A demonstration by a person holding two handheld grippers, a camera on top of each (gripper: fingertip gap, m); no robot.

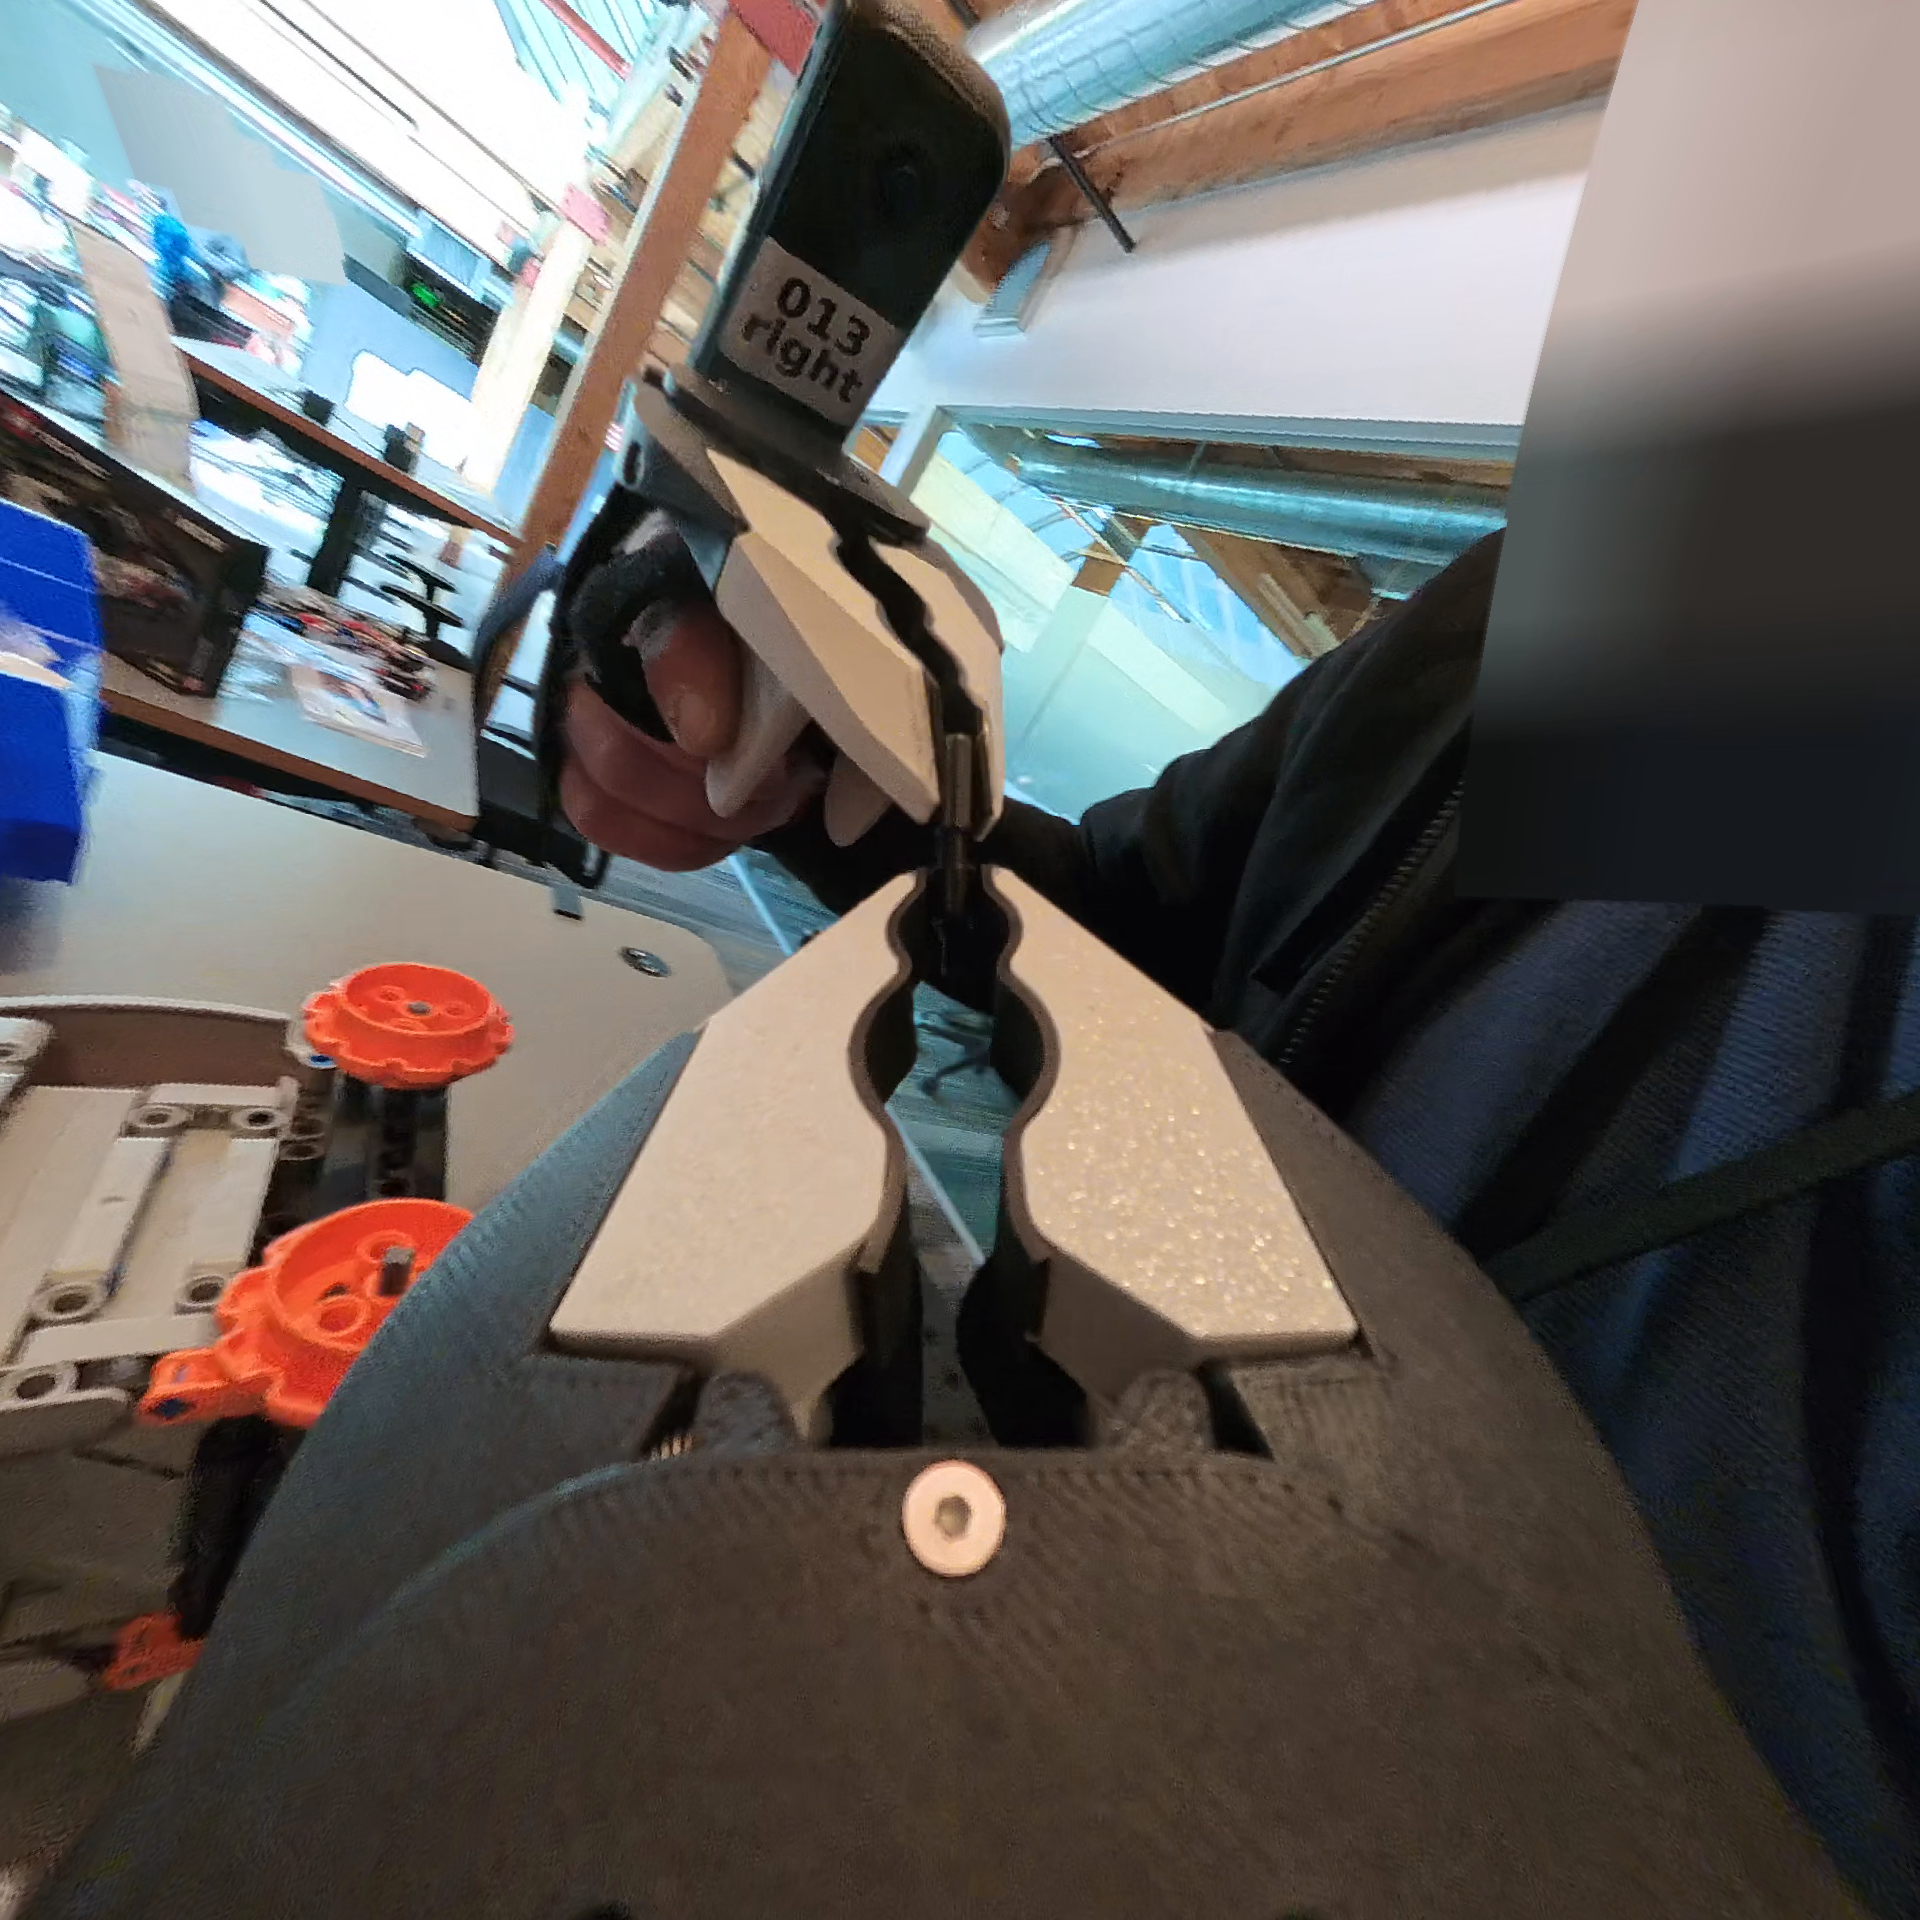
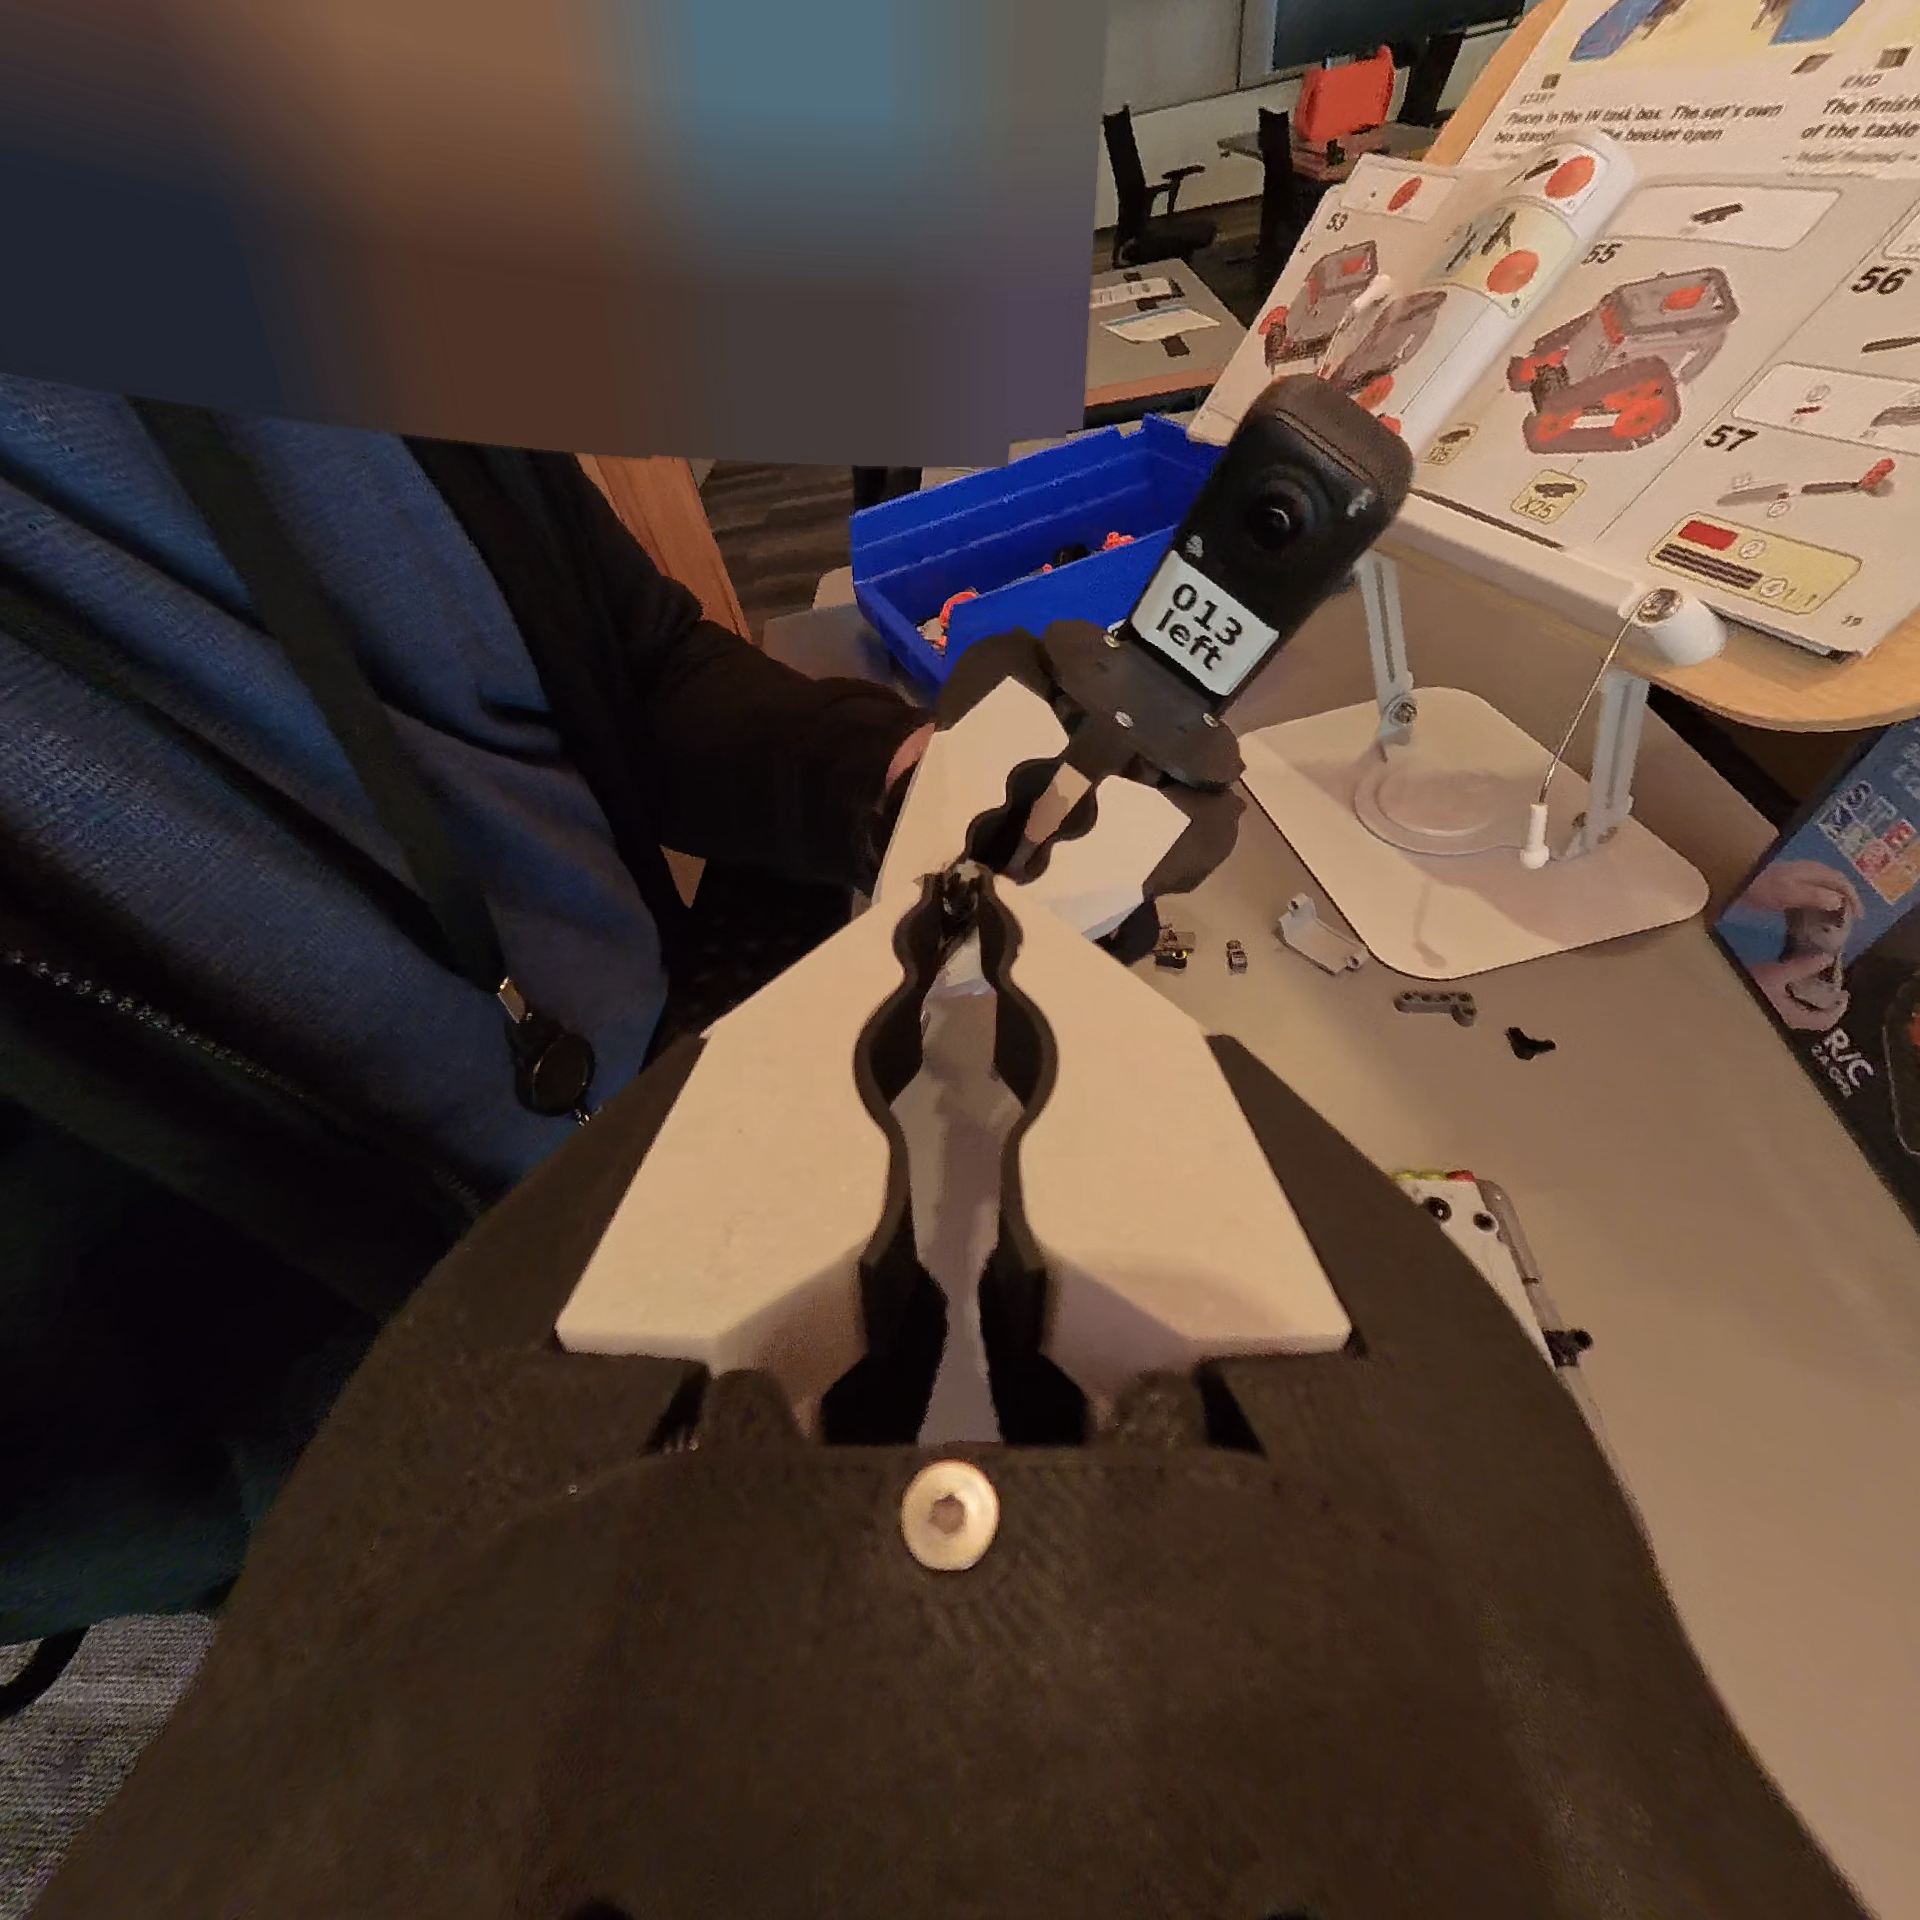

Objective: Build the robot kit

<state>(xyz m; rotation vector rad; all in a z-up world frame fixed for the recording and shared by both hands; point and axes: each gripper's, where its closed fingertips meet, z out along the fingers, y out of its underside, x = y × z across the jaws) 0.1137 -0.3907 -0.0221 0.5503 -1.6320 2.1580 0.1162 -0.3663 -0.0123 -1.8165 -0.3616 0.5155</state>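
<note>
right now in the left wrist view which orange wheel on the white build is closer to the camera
The lower orange wheel, next to the left gripper's black body, is closer. The upper orange wheel sits farther back near the table's rounded corner.

Hidden and cut off

Small dark pin [image 1: 954, 821] half buried between fingertips; blue plastic bin [image 1: 42, 717] blurred, cropped at the edge.

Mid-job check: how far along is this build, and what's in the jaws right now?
Done: a partly built grey model already carries orange wheels. In hand: the left gripper and right gripper meet tip to tip, jaws of both shut on one small black pin. Left: loose small parts by the booklet stand, more in the blue bin.
</note>
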